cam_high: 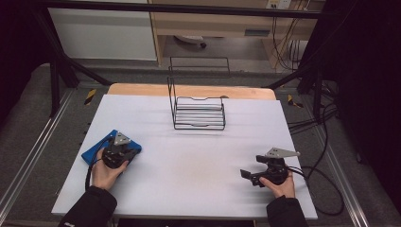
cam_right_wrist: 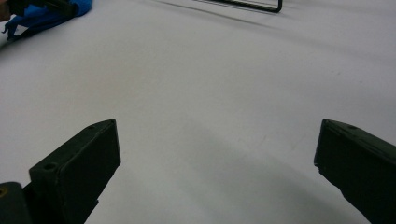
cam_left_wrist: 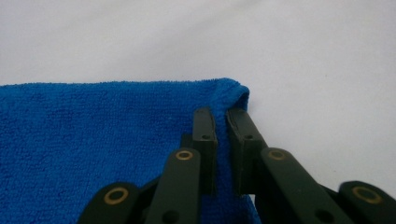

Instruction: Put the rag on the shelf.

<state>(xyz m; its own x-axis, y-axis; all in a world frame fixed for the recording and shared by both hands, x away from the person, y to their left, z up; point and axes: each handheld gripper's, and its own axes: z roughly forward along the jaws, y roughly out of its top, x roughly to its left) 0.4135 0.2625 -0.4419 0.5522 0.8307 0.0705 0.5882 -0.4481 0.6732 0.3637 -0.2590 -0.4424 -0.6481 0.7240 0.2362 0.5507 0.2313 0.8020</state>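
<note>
1. lay at the near left of the white table (cam_high: 198, 156): a blue cloth (cam_left_wrist: 93, 140), folded flat, with the left gripper (cam_left_wrist: 220, 121) clenched on the fold at its far right corner, a ridge of terry pinched between the jaws.
2. judged best from there: lifted slowly and straight up, grip kept on the doubled edge so that both layers came along and none slipped free.
3. rested at the near right, well apart from the cloth: the right gripper (cam_right_wrist: 215, 154), jaws spread wide over bare table, holding nothing.
4. looked soft, nubbly and limp, likely to sag and drape once raised.
5. stood at the far middle: a black wire rack (cam_high: 198, 111), thin, rigid, open-barred, back frame upright.
6. appeared smooth and matte, faintly stained near the centre: the tabletop.
</note>
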